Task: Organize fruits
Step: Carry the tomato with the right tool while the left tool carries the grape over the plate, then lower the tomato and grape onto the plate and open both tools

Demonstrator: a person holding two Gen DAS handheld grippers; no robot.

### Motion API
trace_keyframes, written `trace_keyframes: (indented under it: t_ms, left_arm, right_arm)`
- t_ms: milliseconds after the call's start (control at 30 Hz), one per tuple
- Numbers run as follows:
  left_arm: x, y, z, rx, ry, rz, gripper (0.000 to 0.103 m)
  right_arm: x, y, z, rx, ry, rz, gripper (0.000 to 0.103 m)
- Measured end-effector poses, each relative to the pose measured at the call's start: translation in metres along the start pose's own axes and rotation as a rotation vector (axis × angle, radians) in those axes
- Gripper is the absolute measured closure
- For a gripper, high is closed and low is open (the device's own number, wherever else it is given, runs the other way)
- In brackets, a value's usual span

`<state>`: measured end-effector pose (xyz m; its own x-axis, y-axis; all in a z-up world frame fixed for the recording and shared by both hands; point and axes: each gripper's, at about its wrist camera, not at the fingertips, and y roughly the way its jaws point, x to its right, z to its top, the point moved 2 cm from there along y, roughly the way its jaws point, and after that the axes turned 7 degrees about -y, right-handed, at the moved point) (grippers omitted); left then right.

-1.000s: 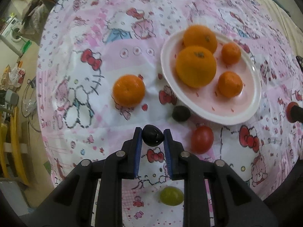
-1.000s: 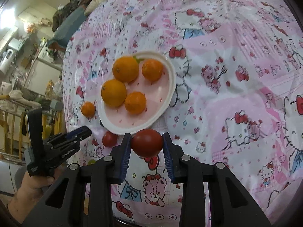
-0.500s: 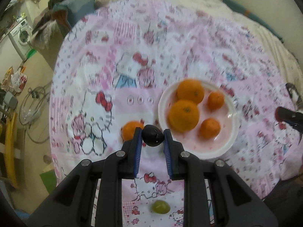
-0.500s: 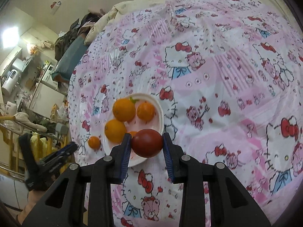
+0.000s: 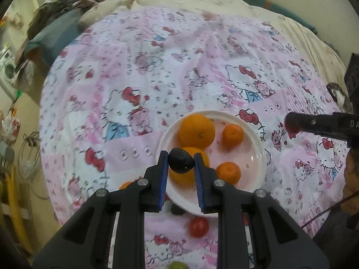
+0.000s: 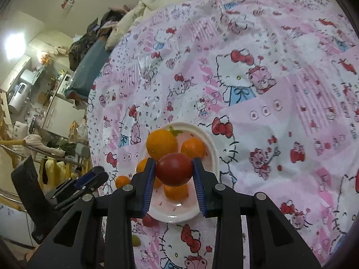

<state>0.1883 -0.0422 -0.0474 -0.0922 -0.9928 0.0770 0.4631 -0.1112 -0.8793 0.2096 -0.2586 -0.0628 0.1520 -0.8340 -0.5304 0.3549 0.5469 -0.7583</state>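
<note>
- The left gripper point(image 5: 181, 162) is clamped on a small, glossy black oval fruit point(image 5: 180, 163), held in the air at the centre of the left wrist view.
- The right gripper point(image 6: 174, 172) grips a round, dark red tomato point(image 6: 174, 171), its blue pads pressing both sides.
- The round white plate point(image 5: 258, 157) sits on the pink cartoon-print cloth covering the surface point(image 5: 157, 67), holding four oranges; in both views it lies directly beyond and below the held fruit.
- Judged from this, either gripper could lower straight ahead onto the plate; the bare patch at its right and lower rim (as the left view shows it) looks the likeliest landing spot.
- A second red tomato point(image 5: 198, 226), a dark fruit point(image 5: 177, 209), a green grape point(image 5: 177, 265) and a loose orange point(image 5: 126, 185) lie on the cloth below the plate.
</note>
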Motion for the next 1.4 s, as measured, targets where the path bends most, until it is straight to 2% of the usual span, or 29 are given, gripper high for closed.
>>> trace_keyframes:
  t_ms: [400,567,833,1067,1100,1167,1200,1400]
  left_arm:
    - [0.040,0.056,0.003,-0.077,0.104,-0.030,0.084]
    - [0.051,0.067,0.001,-0.098,0.132,-0.035,0.084]
    - [0.055,0.087,0.000,-0.159,0.115,-0.024,0.084]
    - [0.055,0.086,0.002,-0.152,0.115,-0.020,0.084]
    - [0.055,0.087,0.002,-0.154,0.112,-0.021,0.084]
    - [0.054,0.087,0.003,-0.154,0.111,-0.021,0.084]
    - [0.053,0.087,0.003,-0.154,0.110,-0.020,0.084]
    - [0.052,0.090,0.005,-0.156,0.099,-0.019,0.083]
  right_arm:
    - [0.019,0.051,-0.007,-0.130,0.024,-0.061,0.068]
    - [0.032,0.063,-0.011,-0.147,0.054,-0.068,0.068]
    - [0.036,0.076,-0.014,-0.177,0.057,-0.054,0.068]
    - [0.034,0.071,-0.011,-0.162,0.052,-0.035,0.065]
    - [0.034,0.070,-0.011,-0.157,0.055,-0.035,0.065]
    - [0.035,0.067,-0.009,-0.143,0.066,-0.025,0.046]
    - [0.035,0.064,-0.009,-0.132,0.068,-0.018,0.043]
    - [0.039,0.051,-0.008,-0.103,0.075,-0.032,0.043]
